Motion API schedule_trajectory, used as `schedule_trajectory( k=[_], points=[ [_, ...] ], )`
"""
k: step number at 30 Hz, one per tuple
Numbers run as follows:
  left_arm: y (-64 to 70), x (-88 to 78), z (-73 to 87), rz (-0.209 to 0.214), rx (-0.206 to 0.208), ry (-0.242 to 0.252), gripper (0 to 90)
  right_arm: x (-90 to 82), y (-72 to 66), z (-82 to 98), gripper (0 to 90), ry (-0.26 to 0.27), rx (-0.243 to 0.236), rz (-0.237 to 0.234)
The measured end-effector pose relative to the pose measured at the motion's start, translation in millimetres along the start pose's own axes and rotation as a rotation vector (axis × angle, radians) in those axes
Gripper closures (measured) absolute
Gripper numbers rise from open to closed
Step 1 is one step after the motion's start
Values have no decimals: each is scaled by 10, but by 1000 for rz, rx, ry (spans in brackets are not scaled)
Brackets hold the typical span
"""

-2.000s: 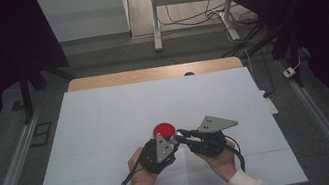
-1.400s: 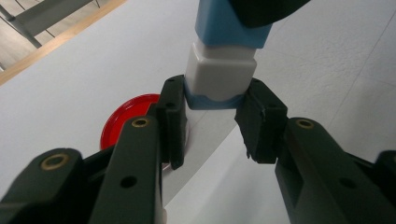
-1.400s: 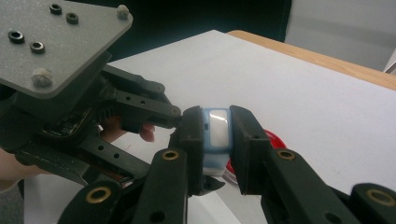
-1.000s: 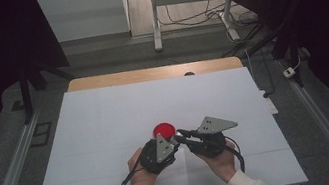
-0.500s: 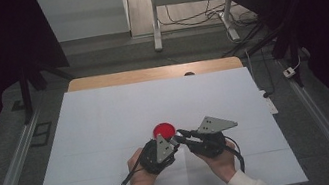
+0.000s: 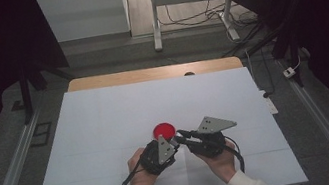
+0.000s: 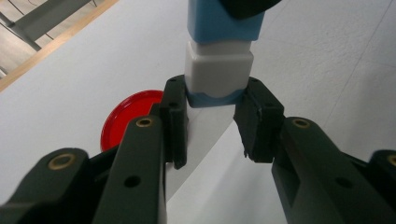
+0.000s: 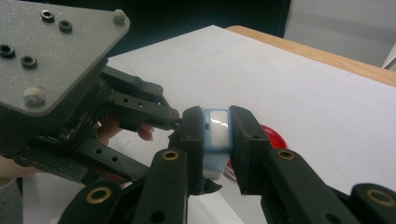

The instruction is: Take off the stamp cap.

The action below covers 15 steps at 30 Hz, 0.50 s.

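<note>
left gripper view — both claws grip unlabelled blue-white block

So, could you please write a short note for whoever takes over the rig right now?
Left tool: shut on the white end of the blue and white block, just above the table.
Right tool: shut on the blue end of the same block, facing the left tool.
Both hands meet near the front middle of the table, over a white paper sheet.
Red disc: flat on the table just beyond the tools, untouched.
Done: both ends of the block gripped.
Left: probably pulling or twisting the two parts apart; they look joined for now. What the red disc is for is unclear.
</note>
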<state>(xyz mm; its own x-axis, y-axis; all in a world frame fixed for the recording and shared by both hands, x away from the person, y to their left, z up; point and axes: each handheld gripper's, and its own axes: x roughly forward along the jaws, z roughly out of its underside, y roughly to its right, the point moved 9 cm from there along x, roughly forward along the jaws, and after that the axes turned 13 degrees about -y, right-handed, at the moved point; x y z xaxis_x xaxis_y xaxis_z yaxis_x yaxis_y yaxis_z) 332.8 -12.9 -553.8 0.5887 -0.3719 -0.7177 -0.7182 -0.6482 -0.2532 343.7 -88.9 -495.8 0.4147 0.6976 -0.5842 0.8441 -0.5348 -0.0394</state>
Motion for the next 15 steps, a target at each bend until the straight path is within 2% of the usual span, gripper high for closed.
schedule_trajectory(
  k=[3,8,15],
  points=[
    [-11,-3,3,-20,15,-7,650,2,0,1,748,0,1,-1],
    [-10,-1,5,-26,27,-11,651,3,1,6,748,-2,4,-3],
    [2,2,0,16,-16,-4,650,1,3,5,748,3,9,-4]
  ],
)
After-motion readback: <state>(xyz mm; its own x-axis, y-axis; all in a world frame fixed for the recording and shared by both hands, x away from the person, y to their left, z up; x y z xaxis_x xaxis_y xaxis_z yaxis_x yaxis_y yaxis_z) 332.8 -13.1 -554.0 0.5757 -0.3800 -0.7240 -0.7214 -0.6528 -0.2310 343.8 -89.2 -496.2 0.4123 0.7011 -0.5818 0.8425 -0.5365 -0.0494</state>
